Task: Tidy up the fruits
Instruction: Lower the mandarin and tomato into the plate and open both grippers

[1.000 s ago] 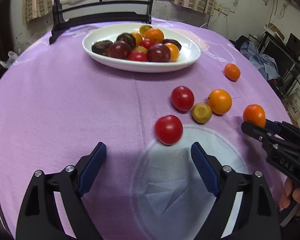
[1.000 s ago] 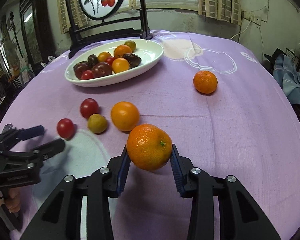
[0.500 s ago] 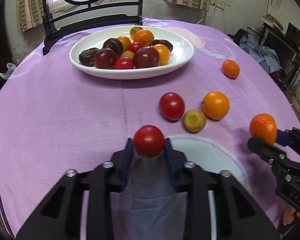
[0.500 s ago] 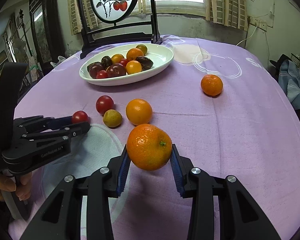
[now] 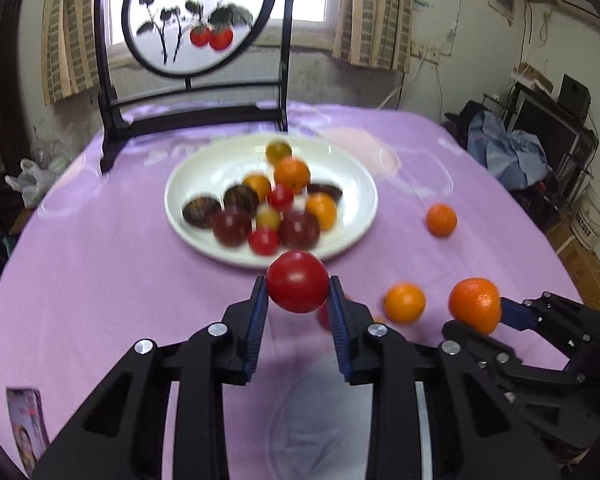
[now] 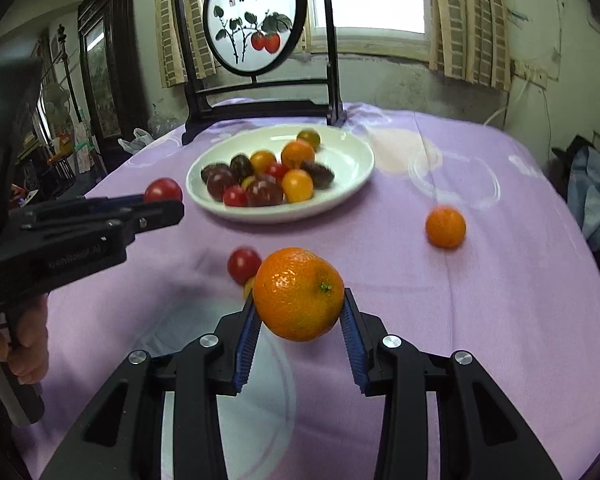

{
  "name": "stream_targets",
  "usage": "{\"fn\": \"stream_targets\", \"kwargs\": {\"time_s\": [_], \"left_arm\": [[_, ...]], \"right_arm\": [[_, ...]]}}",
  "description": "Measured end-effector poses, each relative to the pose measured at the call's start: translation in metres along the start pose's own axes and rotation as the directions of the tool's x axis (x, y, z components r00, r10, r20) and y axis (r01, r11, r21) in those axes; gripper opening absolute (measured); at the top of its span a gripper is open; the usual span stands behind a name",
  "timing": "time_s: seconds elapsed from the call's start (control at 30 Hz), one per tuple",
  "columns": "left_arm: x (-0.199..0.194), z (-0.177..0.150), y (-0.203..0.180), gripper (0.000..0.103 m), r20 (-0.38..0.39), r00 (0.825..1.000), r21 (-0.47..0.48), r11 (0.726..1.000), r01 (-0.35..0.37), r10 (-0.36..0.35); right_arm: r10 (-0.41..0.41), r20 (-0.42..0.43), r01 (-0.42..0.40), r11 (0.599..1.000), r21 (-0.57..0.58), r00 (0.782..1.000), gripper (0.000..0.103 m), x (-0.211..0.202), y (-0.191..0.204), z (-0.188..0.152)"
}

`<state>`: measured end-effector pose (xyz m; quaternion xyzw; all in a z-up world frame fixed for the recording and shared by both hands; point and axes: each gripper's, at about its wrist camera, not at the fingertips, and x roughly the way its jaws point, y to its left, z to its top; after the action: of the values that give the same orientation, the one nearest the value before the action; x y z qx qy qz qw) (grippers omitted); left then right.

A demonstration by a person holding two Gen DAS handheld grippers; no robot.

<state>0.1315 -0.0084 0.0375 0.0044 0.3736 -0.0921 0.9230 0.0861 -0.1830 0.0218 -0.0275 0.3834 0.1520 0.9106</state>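
My left gripper (image 5: pixel 298 300) is shut on a red tomato (image 5: pixel 298 287) and holds it above the purple tablecloth, short of the white plate (image 5: pixel 352 184) that holds several fruits. My right gripper (image 6: pixel 299 312) is shut on a mandarin (image 6: pixel 298 294), also held in the air. In the right wrist view the left gripper (image 6: pixel 162 204) with its tomato (image 6: pixel 163 190) is left of the plate (image 6: pixel 348 160). In the left wrist view the right gripper (image 5: pixel 480 316) with the mandarin (image 5: pixel 475 305) is at the right.
Loose on the cloth: a red tomato (image 6: pixel 243 265), a small orange (image 6: pixel 445 227), an orange (image 5: pixel 404 303). A dark wooden screen stand (image 6: pixel 256 44) rises behind the plate. A picture card (image 5: pixel 26 432) lies at the near left edge.
The left gripper shut on the red tomato and lifted it toward the plate. The right gripper rose with the mandarin. Both views now sit higher above the table.
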Motion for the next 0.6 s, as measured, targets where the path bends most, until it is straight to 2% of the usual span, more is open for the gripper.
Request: {"fn": "stream_targets", "kwargs": {"time_s": [0.1, 0.27, 0.43, 0.53, 0.6], "left_arm": [[0.003, 0.028, 0.008, 0.029, 0.036, 0.999, -0.016, 0.999, -0.028, 0.028], [0.040, 0.059, 0.031, 0.029, 0.014, 0.993, -0.058, 0.992, -0.115, 0.116], [0.091, 0.071, 0.052, 0.029, -0.062, 0.984, -0.077, 0.982, -0.171, 0.167], [0.109, 0.074, 0.061, 0.030, -0.083, 0.984, -0.098, 0.981, -0.168, 0.161], [0.117, 0.075, 0.068, 0.038, -0.097, 0.984, -0.135, 0.977, -0.163, 0.150]], "right_arm": [[0.000, 0.037, 0.001, 1.000, -0.022, 0.999, 0.040, 0.012, 0.004, 0.034], [0.015, 0.021, -0.015, 1.000, 0.011, 1.000, 0.040, 0.057, 0.003, 0.079], [0.011, -0.022, -0.010, 1.000, 0.022, 1.000, 0.040, 0.106, 0.011, 0.104], [0.023, -0.047, -0.022, 1.000, 0.014, 0.999, 0.041, 0.125, 0.016, 0.110], [0.025, -0.066, -0.023, 0.999, 0.027, 0.998, 0.046, 0.136, 0.015, 0.111]]}}
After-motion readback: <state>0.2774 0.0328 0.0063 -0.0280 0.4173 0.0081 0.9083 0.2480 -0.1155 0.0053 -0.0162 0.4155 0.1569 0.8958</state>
